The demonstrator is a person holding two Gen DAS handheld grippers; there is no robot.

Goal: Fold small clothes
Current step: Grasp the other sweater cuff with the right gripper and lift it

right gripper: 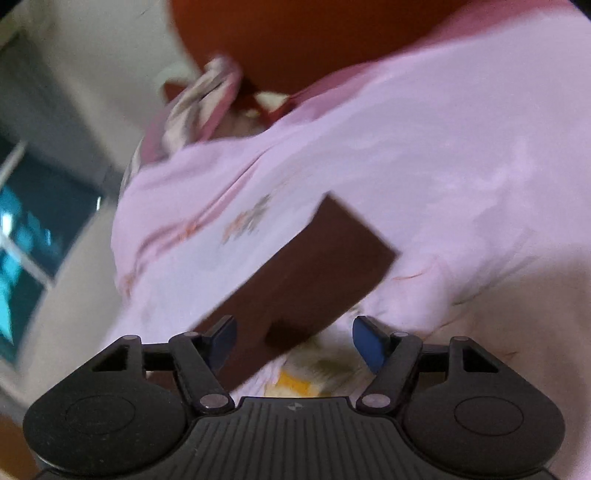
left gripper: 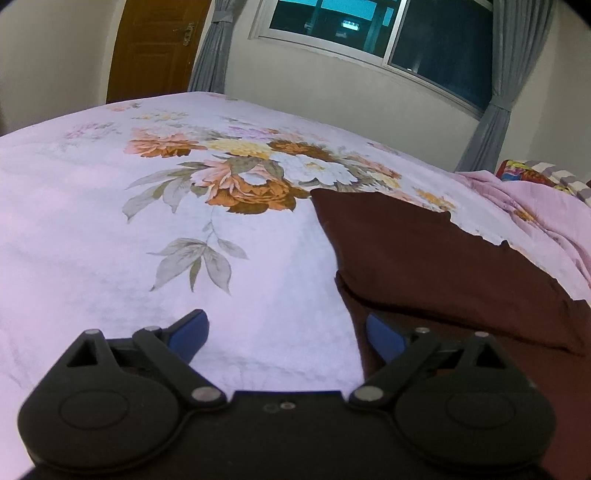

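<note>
The left black hand-held gripper with blue-padded fingers point(left gripper: 284, 338) points forward and slightly downward, its jaws spread wide with nothing pressed between the pads. The right black hand-held gripper with blue-padded fingers point(right gripper: 295, 341) is rolled well to one side and motion-blurred, jaws parted, pads gripping nothing

A home bedroom is showing here. A floral pink bedsheet point(left gripper: 110, 221) is covering the bed; grey curtains point(left gripper: 517, 74) are flanking a window point(left gripper: 369, 29) at twelve o'clock, a wooden door point(left gripper: 155, 48) standing at eleven.

Right wrist view motion-blurred, maroon garment point(right gripper: 314, 266) smeared, its near end hidden behind the tool body, window point(right gripper: 22, 221) streaked
</note>
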